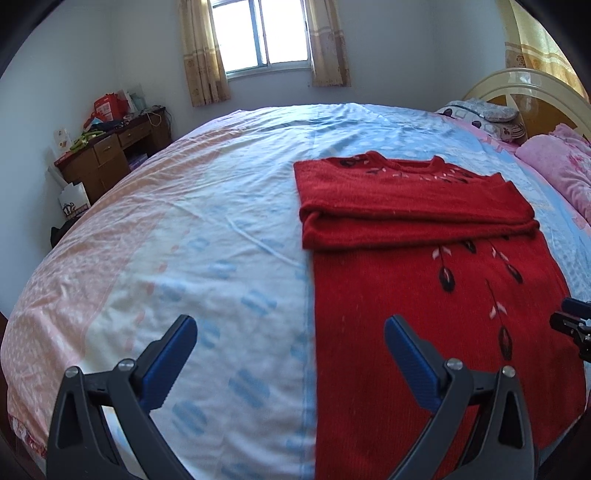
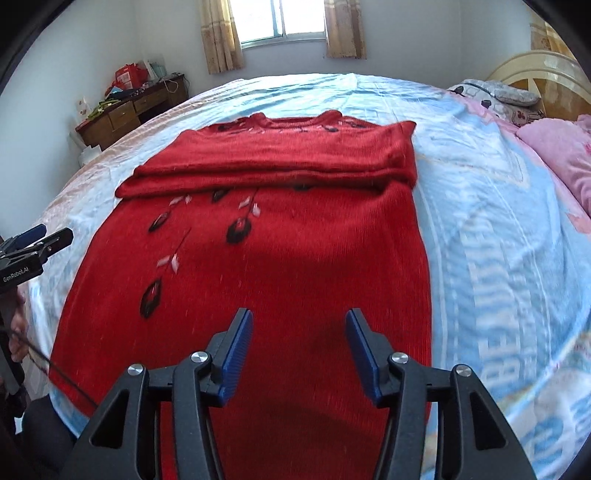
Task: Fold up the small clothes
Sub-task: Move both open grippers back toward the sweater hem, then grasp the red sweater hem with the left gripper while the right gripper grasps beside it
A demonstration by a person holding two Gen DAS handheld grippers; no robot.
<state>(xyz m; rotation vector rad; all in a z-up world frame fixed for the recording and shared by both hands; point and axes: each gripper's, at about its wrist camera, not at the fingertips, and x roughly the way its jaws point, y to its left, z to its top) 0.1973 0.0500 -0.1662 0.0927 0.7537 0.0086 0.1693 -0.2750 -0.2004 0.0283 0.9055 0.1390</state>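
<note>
A red knitted sweater (image 1: pixel 424 295) (image 2: pixel 258 258) with black and pink leaf embroidery lies flat on the bed, its sleeves folded across the chest below the collar. My left gripper (image 1: pixel 291 332) hovers open above the sweater's left edge, one finger over the bedsheet, one over the red knit, nothing between them. My right gripper (image 2: pixel 299 325) hangs open above the sweater's lower body, with nothing between its blue pads. The left gripper (image 2: pixel 37 240) also shows at the left edge of the right wrist view, and the right gripper (image 1: pixel 572 321) at the right edge of the left wrist view.
The bed (image 1: pixel 184 240) carries a pale blue, white and pink sheet. Pink bedding (image 1: pixel 561 162) and pillows (image 1: pixel 480 114) lie by the headboard (image 1: pixel 535 96) at right. A wooden desk (image 1: pixel 110 151) with clutter stands against the far left wall under the window (image 1: pixel 258 33). A hand (image 2: pixel 16 332) shows at left.
</note>
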